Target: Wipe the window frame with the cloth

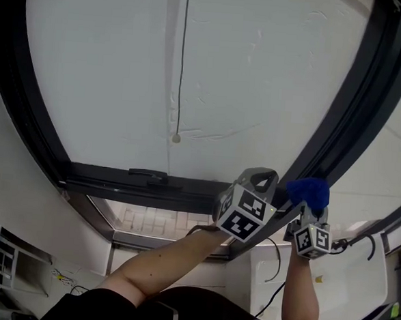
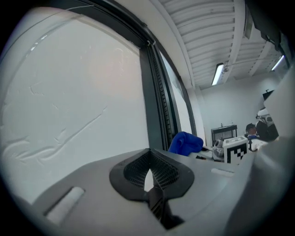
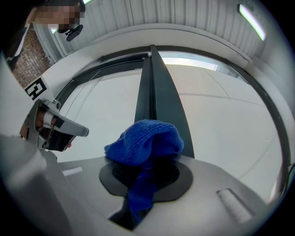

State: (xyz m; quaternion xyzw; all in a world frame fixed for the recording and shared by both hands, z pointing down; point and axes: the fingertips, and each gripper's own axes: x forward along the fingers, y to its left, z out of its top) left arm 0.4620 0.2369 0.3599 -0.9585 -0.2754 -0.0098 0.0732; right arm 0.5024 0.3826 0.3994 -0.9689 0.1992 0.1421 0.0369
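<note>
While the right hand-held gripper (image 3: 146, 182) is closed on the blue cloth (image 3: 146, 138), a thick bunch of the cloth stands out above its jaws and a narrow strip hangs down between them. Directly ahead of this bunch runs the dark upright bar of the window frame (image 3: 159, 99). The cloth is at the bar, but I cannot tell whether it really presses on it.

Just to the left of this gripper is the left hand-held gripper (image 2: 150, 177). Its jaws are brought together and nothing is between them; only a thin slit of light shows there. Its tips point at the frame, close to the lower corner. From its own view the cloth appears to the right and a little ahead, beside the same dark bar.

Ahead of both grippers and to the left of the bar spreads the white pane (image 1: 111, 67), with some faint creased lines on it. Farther left of the left gripper, a dark handle (image 1: 148, 176) lies on the lower cross bar of the frame. Above it, a thin cord (image 1: 183, 59) hangs before the pane and ends in a small knob.
</note>
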